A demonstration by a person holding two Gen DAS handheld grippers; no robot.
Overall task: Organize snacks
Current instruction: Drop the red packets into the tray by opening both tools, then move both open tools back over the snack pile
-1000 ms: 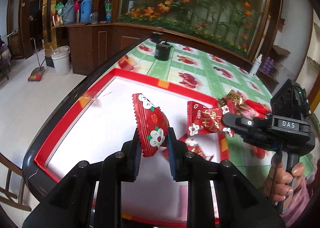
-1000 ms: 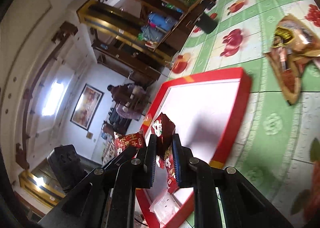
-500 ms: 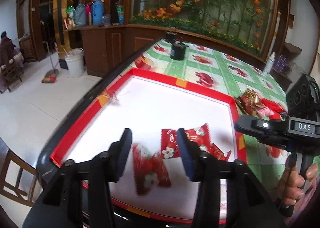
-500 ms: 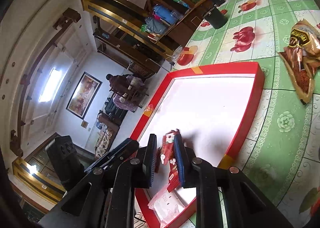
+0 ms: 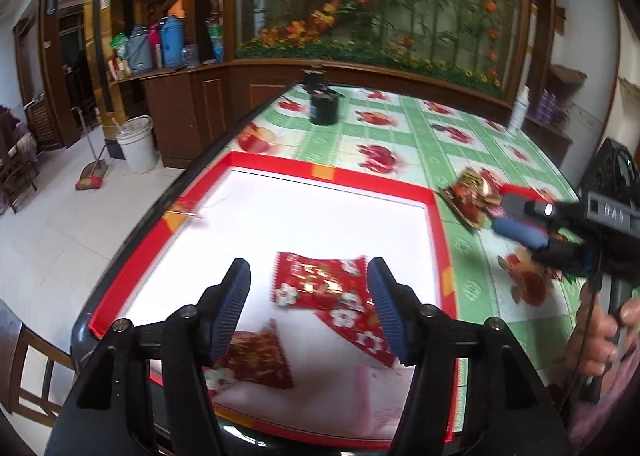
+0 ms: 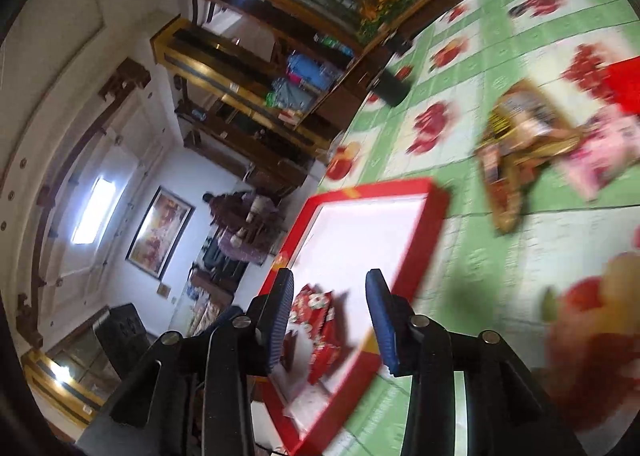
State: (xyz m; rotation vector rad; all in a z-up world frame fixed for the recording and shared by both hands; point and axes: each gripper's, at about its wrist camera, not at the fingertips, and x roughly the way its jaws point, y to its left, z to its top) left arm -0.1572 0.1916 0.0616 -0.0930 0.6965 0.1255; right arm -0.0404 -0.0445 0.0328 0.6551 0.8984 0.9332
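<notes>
both my left gripper (image 5: pixel 308 308) and right gripper (image 6: pixel 330 320) have jaws opening and empty, red snack packets (image 5: pixel 320 284) lying in the red tray (image 5: pixel 332 172), so next i'd fetch the loose snacks (image 5: pixel 472 196) off the worktop (image 5: pixel 400 128).

Three red snack packets (image 5: pixel 320 284) are seen lying inside the red tray (image 5: pixel 436 240), below the opening left claw (image 5: pixel 310 306), untouched
</notes>
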